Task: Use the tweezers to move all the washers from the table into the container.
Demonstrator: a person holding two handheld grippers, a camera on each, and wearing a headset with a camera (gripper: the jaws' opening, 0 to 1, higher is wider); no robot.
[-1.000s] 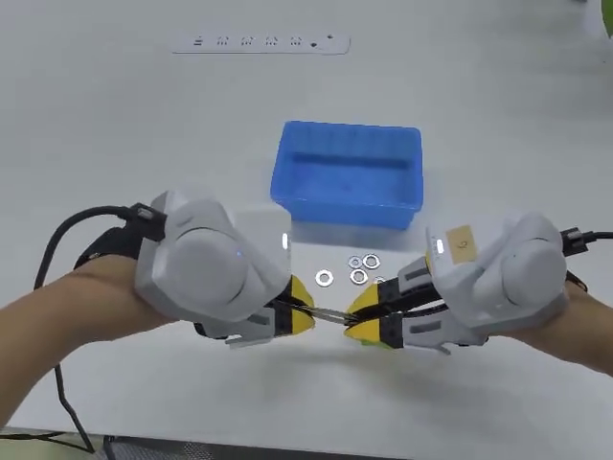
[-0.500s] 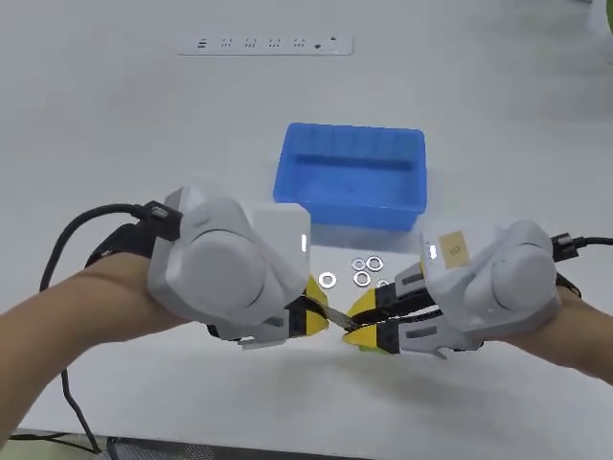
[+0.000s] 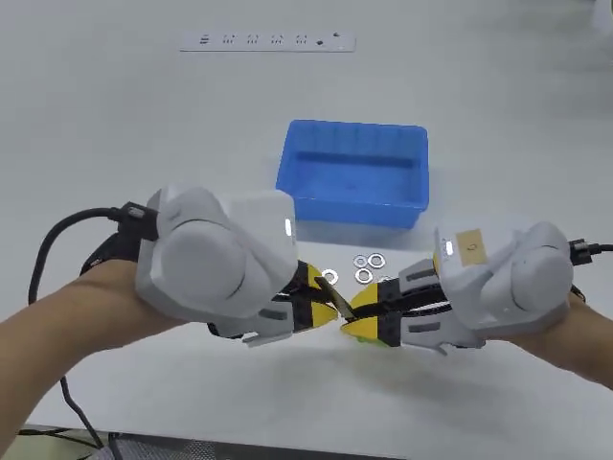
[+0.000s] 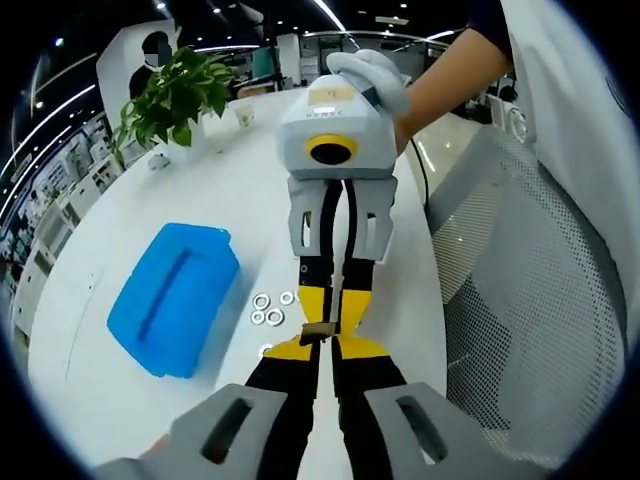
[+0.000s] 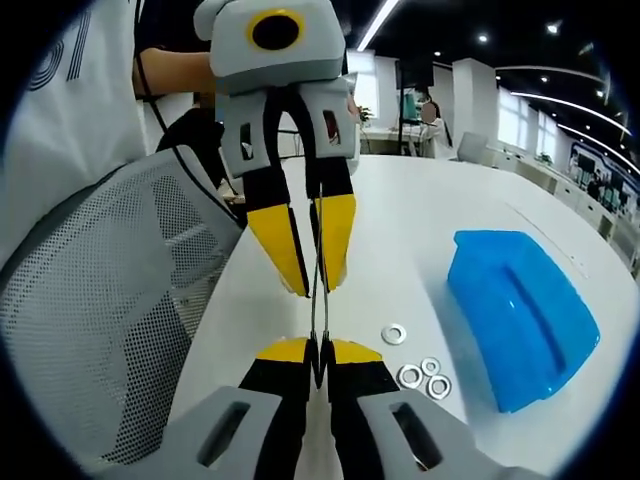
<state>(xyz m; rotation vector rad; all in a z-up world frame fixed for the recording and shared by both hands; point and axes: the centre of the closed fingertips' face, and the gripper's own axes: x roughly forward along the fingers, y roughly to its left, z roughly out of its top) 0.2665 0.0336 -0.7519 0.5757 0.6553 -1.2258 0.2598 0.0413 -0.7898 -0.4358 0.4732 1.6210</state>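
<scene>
Your left claw [image 3: 321, 299] and right claw [image 3: 356, 316] meet tip to tip, each closed tight on the tweezers [image 5: 318, 300], with the washers [image 3: 364, 276] lying on the counter [image 3: 144, 115] between them and the blue container [image 3: 350, 206].

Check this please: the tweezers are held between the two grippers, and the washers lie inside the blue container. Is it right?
No. The head view shows the washers on the table beside the blue container, not inside it. The tweezers are held between the left gripper and the right gripper.
</scene>
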